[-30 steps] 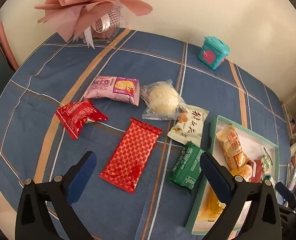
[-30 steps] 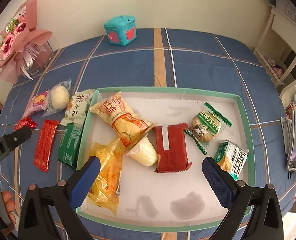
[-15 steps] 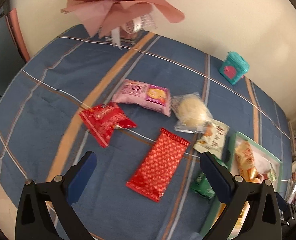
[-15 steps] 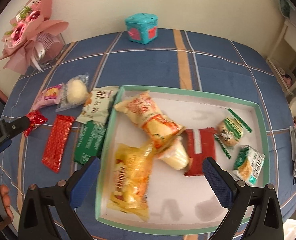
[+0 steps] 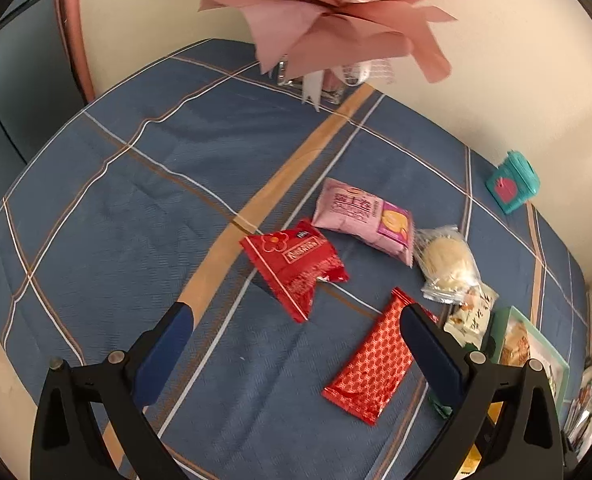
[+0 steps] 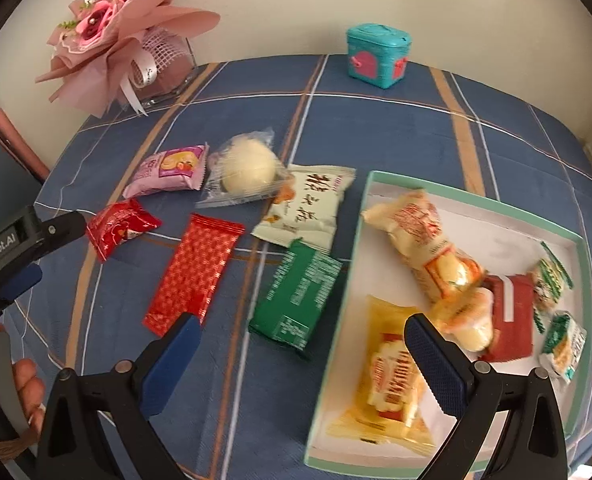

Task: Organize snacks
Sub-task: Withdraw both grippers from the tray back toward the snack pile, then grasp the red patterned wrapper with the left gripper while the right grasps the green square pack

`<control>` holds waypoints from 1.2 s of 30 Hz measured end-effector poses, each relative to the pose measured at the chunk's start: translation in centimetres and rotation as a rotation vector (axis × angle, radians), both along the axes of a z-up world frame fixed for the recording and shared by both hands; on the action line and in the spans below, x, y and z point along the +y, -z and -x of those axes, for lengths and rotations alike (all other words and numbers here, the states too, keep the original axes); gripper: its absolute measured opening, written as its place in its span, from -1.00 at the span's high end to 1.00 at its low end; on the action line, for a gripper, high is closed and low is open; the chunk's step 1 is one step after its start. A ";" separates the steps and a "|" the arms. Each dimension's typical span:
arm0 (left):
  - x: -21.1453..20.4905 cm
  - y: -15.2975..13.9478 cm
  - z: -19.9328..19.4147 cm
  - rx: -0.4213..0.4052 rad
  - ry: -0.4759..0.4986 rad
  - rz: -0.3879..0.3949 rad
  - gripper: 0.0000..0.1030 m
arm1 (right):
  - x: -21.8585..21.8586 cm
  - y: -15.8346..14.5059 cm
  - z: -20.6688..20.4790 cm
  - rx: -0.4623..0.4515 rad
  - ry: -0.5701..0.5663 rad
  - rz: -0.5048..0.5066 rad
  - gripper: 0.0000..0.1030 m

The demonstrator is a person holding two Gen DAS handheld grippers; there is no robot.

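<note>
A shallow white tray with a mint-green rim (image 6: 472, 200) sits on the blue plaid tablecloth (image 5: 136, 208) and serves as the collecting place, which is likely why 6 or so packets already lie heaped inside it while 6 more wait on the cloth to its left. Nearest the rim lies a dark green rectangular foil packet (image 6: 296, 292), with a cream packet printed with dark characters (image 6: 308, 208) just above it; a clear-wrapped pale round bun (image 6: 248, 168) and a pink pillow packet (image 6: 168, 170) sit farther back, and a long red patterned foil bar (image 6: 196, 272) and a crumpled small red packet (image 5: 294, 266) lie farther left. The left gripper (image 5: 296, 356) hangs above the cloth with its blue-padded jaws spread wide and nothing between them, and the small red packet lies just ahead of the gap, so it looks like the intended pick. The right gripper (image 6: 300, 360) is likewise spread and empty, poised over the tray's left edge near the green packet, probably ready for the items closest to it. A pink paper bouquet (image 6: 108, 36) and a small teal box (image 6: 378, 56) stand at the far edge, clear of the work.
</note>
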State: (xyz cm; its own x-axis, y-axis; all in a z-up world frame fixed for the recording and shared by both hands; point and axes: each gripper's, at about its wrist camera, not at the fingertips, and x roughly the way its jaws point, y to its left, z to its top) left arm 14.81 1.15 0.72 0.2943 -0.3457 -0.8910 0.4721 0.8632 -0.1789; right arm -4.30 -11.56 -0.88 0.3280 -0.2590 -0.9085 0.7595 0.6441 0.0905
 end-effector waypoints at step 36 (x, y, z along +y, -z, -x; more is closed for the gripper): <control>-6.3 5.2 0.8 0.106 0.191 -0.080 -0.99 | -3.1 1.4 -2.2 -0.020 0.059 -0.029 -0.05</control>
